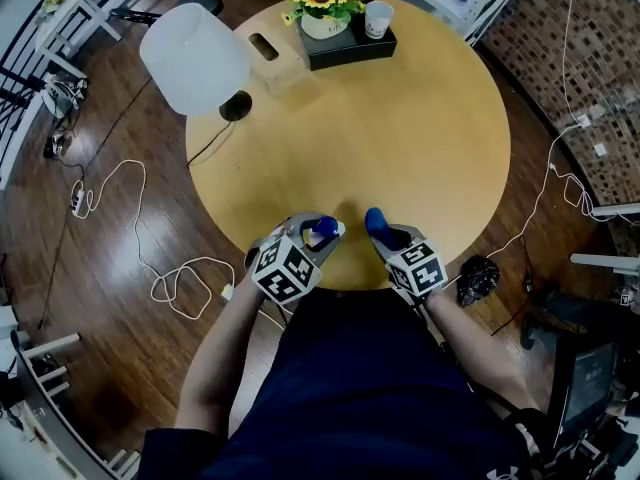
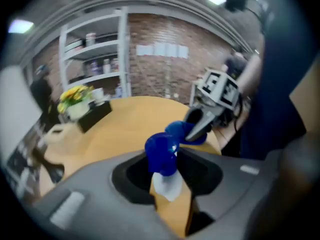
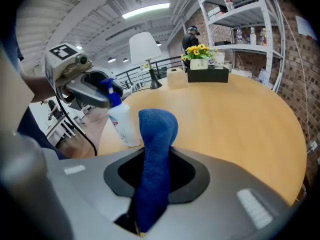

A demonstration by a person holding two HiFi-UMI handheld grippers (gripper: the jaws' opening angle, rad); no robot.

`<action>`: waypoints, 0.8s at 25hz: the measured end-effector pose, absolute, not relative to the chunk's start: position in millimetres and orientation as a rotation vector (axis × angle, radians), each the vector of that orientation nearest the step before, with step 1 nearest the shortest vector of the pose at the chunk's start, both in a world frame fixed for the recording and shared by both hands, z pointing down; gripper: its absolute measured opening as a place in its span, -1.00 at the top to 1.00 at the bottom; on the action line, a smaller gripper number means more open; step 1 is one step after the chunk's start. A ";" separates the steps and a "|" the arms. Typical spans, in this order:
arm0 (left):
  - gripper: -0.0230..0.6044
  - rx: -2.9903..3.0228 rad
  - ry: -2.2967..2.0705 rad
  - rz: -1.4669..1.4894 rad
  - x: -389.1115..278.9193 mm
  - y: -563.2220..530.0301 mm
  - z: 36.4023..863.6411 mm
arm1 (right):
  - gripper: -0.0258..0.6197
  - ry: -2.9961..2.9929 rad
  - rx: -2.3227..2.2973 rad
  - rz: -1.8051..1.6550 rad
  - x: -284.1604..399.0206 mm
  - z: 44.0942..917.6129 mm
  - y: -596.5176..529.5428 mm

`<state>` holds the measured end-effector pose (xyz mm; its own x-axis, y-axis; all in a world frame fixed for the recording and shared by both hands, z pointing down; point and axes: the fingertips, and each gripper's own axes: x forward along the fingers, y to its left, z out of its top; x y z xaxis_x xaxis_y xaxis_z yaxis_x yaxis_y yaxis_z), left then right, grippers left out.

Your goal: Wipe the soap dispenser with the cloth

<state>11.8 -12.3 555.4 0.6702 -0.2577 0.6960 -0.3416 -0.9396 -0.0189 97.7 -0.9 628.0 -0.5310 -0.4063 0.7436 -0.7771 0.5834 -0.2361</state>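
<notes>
I've got left tool [image 1: 318,236] clamped on soap dispenser [image 3: 121,124] to steady it, right tool [image 1: 385,233] pinching blue cloth [image 3: 155,149] alongside, ready for wiping.

Even indoor light; ceiling strip light [image 3: 145,10] bright; fisheye bending, dark vignette at edges; left gripper view motion-blurred.

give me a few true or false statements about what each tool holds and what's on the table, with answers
1. The left tool is shut on the white soap dispenser with a blue pump. True.
2. The right tool is empty. False: it is shut on a blue cloth.
3. The cloth is pressed against the dispenser. False: the head view shows a gap between them.
4. Yellow sunflowers in a white pot stand on a black tray on the round wooden table. True.
</notes>
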 end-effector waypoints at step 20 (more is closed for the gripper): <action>0.17 2.303 -1.263 0.722 -9.4 -21.9 551.7 | 0.61 -2.184 0.930 0.973 77.5 632.3 1.4</action>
